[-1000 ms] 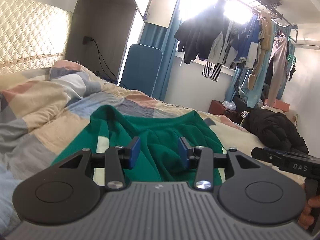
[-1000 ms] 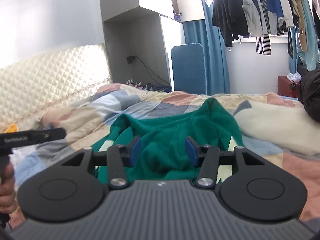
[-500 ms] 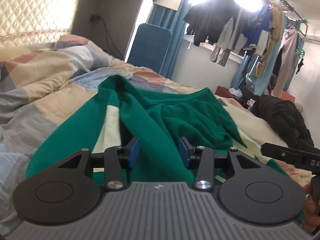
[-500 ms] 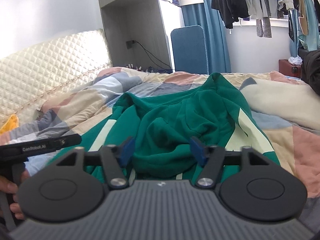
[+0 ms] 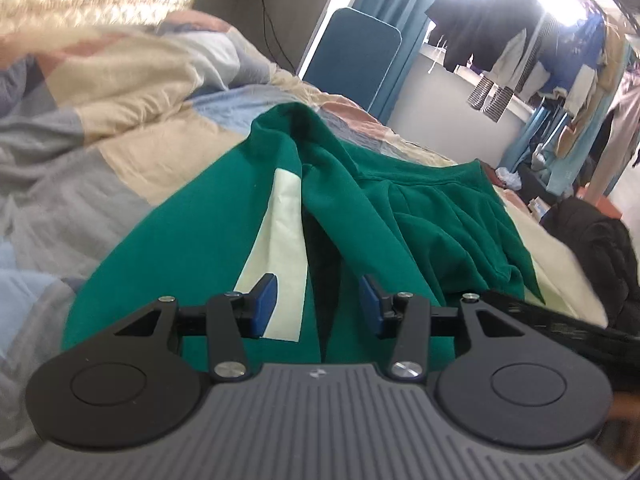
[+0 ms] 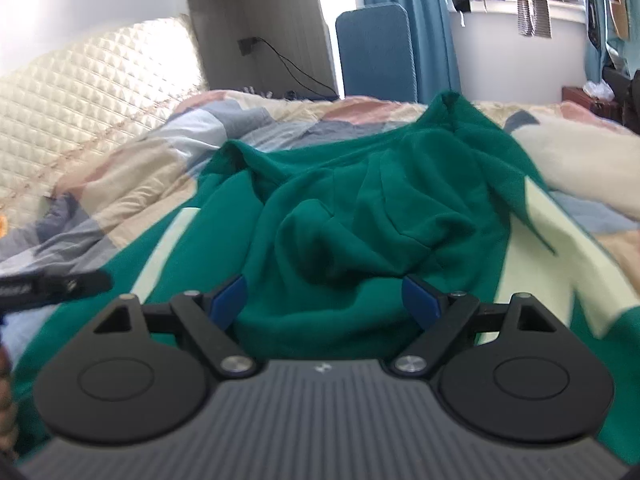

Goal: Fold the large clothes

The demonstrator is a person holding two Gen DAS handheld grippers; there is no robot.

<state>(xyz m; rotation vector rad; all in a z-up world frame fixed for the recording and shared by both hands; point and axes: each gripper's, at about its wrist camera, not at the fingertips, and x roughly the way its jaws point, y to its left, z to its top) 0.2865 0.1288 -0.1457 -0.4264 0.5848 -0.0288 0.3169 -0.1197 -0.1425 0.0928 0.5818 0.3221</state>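
Nearest you, your left gripper [image 5: 318,304] pointed down over the near part of the green garment [image 5: 400,216], its blue pads [image 5: 265,305] standing moderately apart with nothing pinched between them; under the gap lay a pale cream stripe [image 5: 282,248] and a dark fold of the cloth. Your right gripper [image 6: 326,300] sat beside it over the bunched middle of the same garment, and its pads [image 6: 230,300] were spread wide and gripped nothing (the cloth showed between them, but they did not press on it). In the right wrist view the other tool's black bar poked in at the left edge, with your hand [image 6: 6,384] below it. The garment lay crumpled on the patchwork quilt [image 5: 120,92], its green body heaped in folds with cream panels along both sides. Behind it stood the quilted headboard [image 6: 80,92], then a blue panel [image 6: 374,52] against the wall, blue curtains, and hanging clothes [image 5: 520,48] by the bright window. A black jacket [image 5: 596,248] lay off to the far right.
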